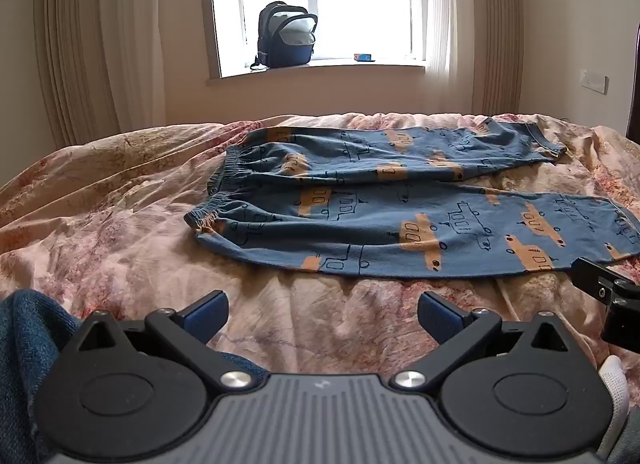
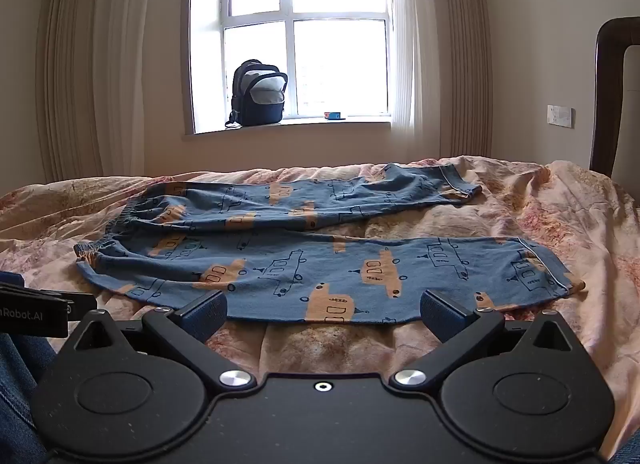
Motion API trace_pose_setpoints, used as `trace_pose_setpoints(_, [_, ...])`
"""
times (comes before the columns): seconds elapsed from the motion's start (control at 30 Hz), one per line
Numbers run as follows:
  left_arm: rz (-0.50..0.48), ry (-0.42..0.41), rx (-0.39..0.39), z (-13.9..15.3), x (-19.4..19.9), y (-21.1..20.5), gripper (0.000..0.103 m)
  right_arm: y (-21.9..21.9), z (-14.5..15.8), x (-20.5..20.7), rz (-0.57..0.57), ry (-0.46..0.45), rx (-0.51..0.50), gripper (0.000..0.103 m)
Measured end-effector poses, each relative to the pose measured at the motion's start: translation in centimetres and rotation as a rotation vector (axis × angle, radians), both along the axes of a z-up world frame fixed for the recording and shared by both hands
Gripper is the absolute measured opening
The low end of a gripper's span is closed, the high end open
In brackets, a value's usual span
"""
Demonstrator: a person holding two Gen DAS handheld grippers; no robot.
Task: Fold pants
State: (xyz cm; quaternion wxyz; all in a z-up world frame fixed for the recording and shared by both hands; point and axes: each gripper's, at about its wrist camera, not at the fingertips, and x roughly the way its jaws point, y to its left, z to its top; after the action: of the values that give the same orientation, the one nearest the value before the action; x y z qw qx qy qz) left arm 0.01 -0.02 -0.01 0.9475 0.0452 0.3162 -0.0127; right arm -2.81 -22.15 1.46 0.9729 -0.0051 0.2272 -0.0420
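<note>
Pants (image 1: 400, 200) flat on bed (image 1: 100, 200), beyond both wide-spread tongs (image 1: 322, 314) (image 2: 324, 314).

Soft matt cloth pants (image 1: 400, 200) on a rumpled, seemingly cotton bedspread (image 1: 120, 192).

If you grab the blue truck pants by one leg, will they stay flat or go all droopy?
Probably droopy: the pants are thin cloth lying wrinkled on the bedspread, so the rest would likely hang and trail. They look light. The gathered waistband may bunch up more. Neither open tool touches them.
</note>
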Motion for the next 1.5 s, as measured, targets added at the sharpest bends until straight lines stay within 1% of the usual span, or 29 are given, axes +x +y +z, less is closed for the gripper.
trace_pose_setpoints(1.5, [0.002,0.003,-0.003,0.11,-0.10,0.17,0.103,-0.09,-0.10,0.07,0.000,0.004,0.000,0.103])
